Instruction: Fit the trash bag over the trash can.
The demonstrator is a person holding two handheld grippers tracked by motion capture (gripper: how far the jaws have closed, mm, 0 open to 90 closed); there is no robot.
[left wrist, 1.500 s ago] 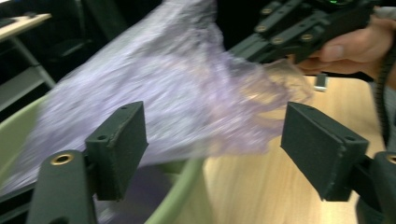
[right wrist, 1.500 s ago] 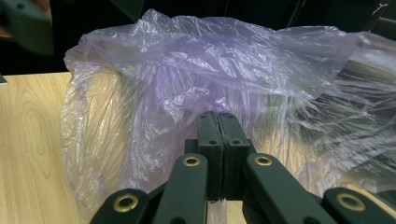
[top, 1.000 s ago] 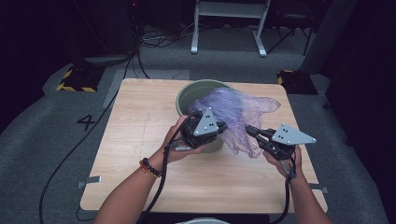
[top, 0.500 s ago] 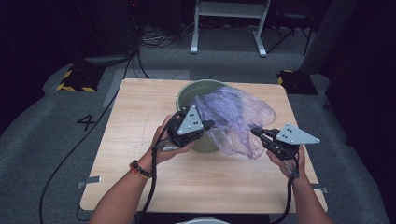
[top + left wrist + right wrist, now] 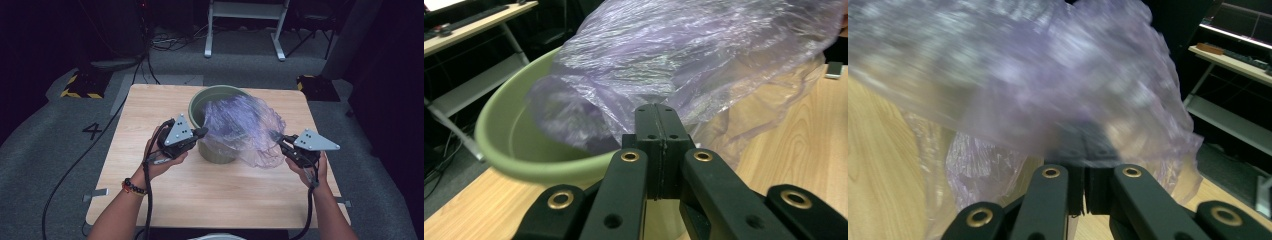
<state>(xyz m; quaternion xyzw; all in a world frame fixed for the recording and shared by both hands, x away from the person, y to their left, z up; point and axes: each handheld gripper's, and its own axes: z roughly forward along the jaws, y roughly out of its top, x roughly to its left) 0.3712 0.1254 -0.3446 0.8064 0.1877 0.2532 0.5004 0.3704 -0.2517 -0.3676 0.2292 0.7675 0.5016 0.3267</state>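
Note:
A thin purple plastic bag (image 5: 240, 122) is stretched in the air over a green bin (image 5: 212, 97) on the wooden table (image 5: 150, 110). My left gripper (image 5: 202, 132) is shut on the bag's left edge, beside the bin's near-left rim. My right gripper (image 5: 276, 136) is shut on the bag's right edge, out past the bin's right side. In the left gripper view the bag (image 5: 684, 55) billows above the bin (image 5: 509, 135), with my left gripper (image 5: 658, 112) pinching the film. The right gripper view shows the bag (image 5: 1013, 75) blurred over my right gripper (image 5: 1088, 147).
The bin stands at the table's far middle. Bare wood lies in front of it and to its left. Cables (image 5: 150, 55) run over the grey floor behind the table. A white stand (image 5: 245, 25) is at the back.
Both grippers have drawn apart, the left one leftward and the right one rightward. The bag has spread wider and lifted over the bin.

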